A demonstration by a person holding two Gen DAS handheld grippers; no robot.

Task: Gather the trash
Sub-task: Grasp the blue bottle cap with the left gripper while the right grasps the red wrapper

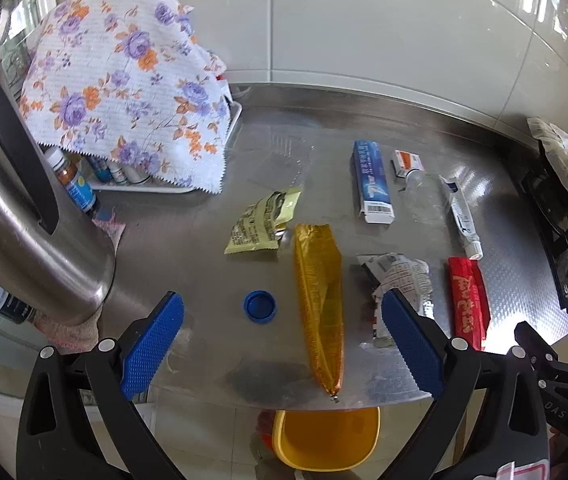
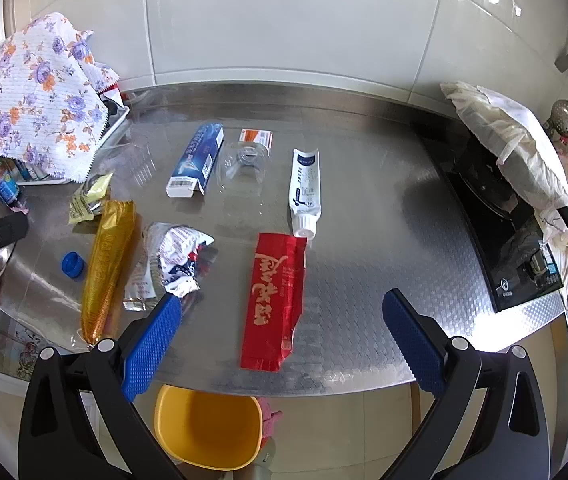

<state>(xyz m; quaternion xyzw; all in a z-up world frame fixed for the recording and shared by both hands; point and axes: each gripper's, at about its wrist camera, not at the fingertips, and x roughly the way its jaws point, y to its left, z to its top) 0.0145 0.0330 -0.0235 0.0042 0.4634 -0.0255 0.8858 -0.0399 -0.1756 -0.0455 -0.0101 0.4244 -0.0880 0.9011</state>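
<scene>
Because the yellow bin sits on the floor just below the worktop edge, trash can likely be dropped straight down into it. Both tools hang over that near edge, nothing between their blue pads: the left hand-held gripper spread wide around the gold wrapper, the right hand-held gripper equally wide around the red wrapper. Further in lie a blue bottle cap, a crumpled white wrapper and a green packet. Beyond are a toothpaste tube, a toothpaste box and a clear bottle.
</scene>
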